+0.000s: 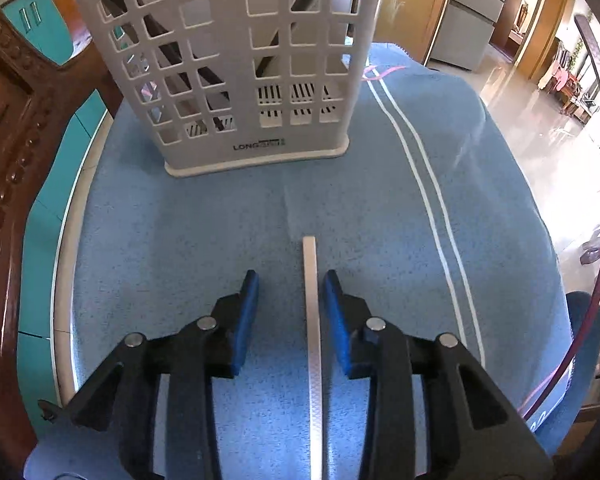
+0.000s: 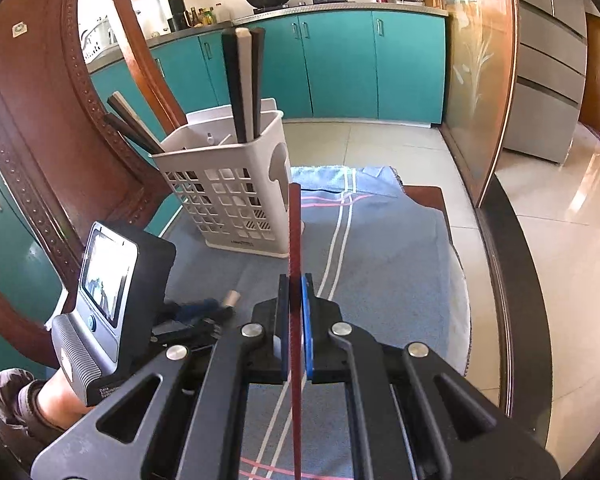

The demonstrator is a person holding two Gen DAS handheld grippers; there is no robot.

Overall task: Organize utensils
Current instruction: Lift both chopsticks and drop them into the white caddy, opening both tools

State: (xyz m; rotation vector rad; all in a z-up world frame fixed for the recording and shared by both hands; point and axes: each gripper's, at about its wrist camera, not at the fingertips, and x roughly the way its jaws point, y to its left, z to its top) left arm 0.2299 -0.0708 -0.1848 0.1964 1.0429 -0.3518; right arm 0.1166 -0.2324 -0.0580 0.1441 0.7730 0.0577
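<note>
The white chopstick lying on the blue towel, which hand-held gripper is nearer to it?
Left. The left hand-held gripper is open with the white chopstick lying between its fingers. The right hand-held gripper is higher and off to the side, shut on a red chopstick.

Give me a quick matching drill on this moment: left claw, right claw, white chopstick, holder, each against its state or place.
Things:
1. left claw
2. right claw
3. white chopstick
4. holder

States:
A. lies flat on the towel
B. shut on a red chopstick
C. open
D. stands upright with dark chopsticks in it

Pairs: 1-C, 2-B, 3-A, 4-D
</note>
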